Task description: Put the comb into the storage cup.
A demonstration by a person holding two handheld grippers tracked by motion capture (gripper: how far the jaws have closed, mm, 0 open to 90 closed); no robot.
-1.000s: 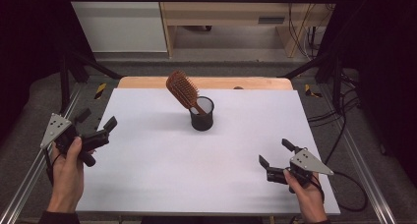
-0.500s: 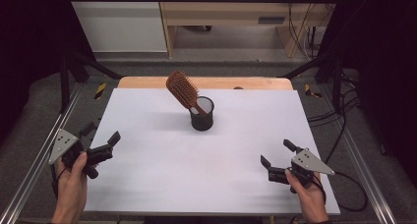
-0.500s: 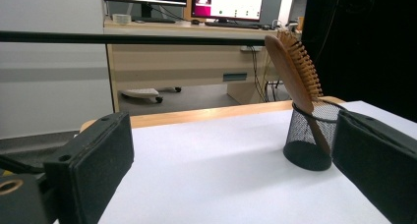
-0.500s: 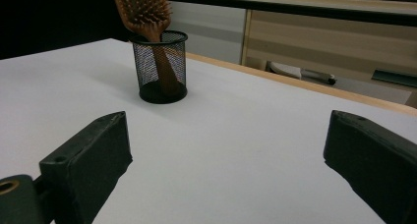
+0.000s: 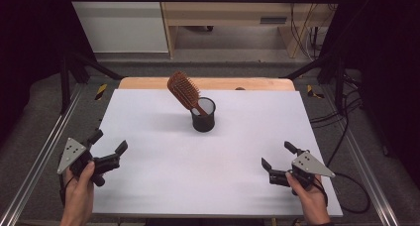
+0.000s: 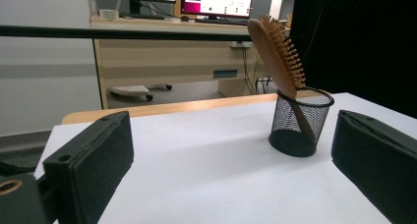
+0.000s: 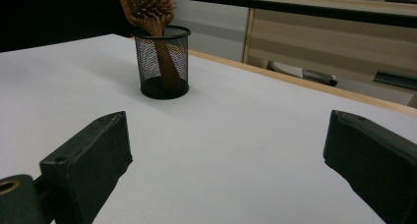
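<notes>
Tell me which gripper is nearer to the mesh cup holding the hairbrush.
Right, by a narrow margin. The right gripper sits toward the table's near right edge, the left gripper at the near left edge, slightly farther from the mesh cup. Both are open and well short of it.

A brush [image 5: 184, 90] stands handle-down and tilted in a black mesh cup [image 5: 203, 115] on the white table [image 5: 208, 171]. Beyond the table's wooden far edge stands a wooden desk [image 6: 167, 57] with monitors [image 6: 216, 1] on top. Cables [image 5: 346, 132] trail over the floor at right.
</notes>
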